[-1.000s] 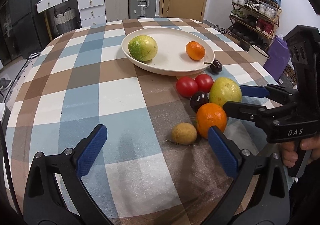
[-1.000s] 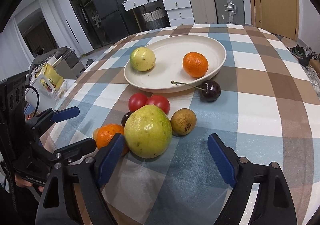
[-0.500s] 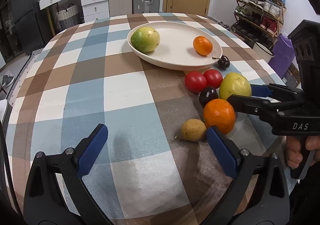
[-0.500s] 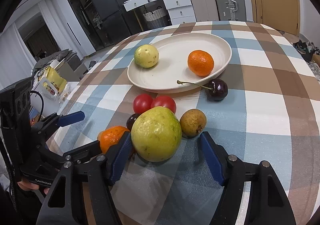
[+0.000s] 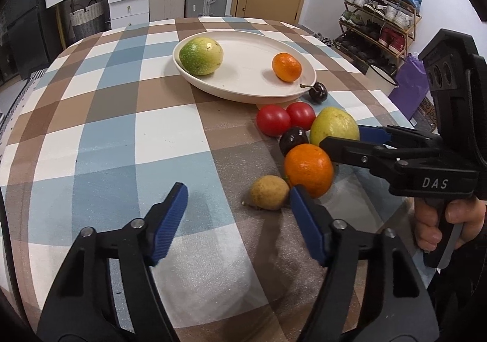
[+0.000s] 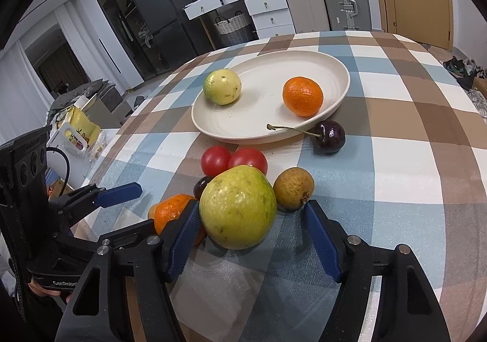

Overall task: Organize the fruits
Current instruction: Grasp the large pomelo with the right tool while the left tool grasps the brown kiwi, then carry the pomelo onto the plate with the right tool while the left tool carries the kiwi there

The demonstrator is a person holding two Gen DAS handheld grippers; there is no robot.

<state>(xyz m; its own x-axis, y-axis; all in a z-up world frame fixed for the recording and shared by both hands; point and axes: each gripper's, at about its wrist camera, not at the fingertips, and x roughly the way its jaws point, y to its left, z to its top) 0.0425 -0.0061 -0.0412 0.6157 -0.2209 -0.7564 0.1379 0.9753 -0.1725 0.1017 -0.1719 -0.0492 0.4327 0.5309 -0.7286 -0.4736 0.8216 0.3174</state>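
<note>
Fruits lie in two groups on the checked tablecloth as I watch through both wrist cameras. On the pale plate sit a green fruit and a small orange, well apart. Just beside the rim is a dark cherry, its stem pointing back across the plate's edge.

Nearer to me, two tomatoes touch each other. Close by are a dark round fruit, a bigger orange and a small brown fruit.

A large yellow-green fruit stands between the fingers of the right claw. It looks slightly egg-shaped, with its long axis running away from me and its narrower end towards the plate. The claw has just been closing. Its left pad is at the fruit's side and the other pad stands clear, so it is not clamped. A hand grips its handle.

The left claw has also just been closing. Its fingers are apart over bare cloth with nothing between them, and its right pad is just beside the bigger orange and the brown fruit.
</note>
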